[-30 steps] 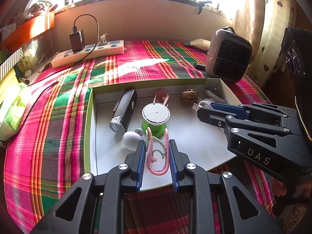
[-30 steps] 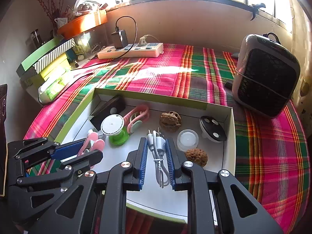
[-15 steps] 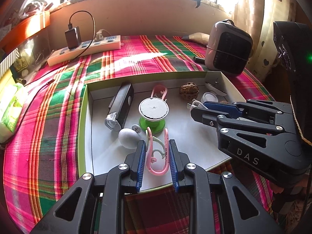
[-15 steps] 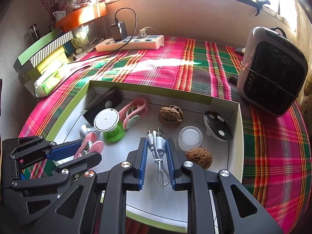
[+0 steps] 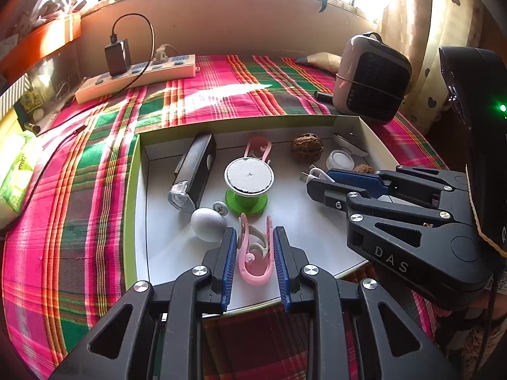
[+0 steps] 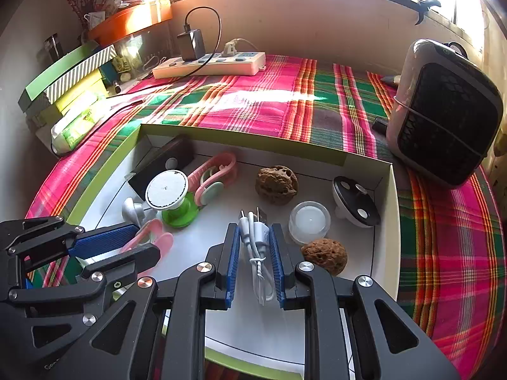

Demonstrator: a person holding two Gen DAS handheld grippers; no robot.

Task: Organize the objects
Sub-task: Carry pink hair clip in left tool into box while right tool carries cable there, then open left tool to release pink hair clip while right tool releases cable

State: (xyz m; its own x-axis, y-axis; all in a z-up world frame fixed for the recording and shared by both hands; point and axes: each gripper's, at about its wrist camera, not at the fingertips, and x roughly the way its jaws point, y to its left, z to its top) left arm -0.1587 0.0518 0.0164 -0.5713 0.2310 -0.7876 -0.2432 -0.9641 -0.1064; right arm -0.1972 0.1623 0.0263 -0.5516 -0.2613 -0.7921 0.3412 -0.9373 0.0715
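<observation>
While each hand-held gripper clamps its load, pink clip (image 5: 256, 253) left, white cable (image 6: 257, 247) right, box rim (image 5: 130, 190) stands near.

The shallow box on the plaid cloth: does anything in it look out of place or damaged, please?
Nothing looks spilled or broken. The box holds a loose jumble: two walnuts, a black bike light lying flat, a green spool.

Read "DAS" in white capitals on black body of right gripper (image 5: 317, 179), left wrist view; noted faint pale lettering, illegible, at lower edge of left gripper (image 6: 139, 247), right wrist view; spotted print on green packet (image 5: 14, 177) at left edge, too blurred to read; found nothing else legible.
</observation>
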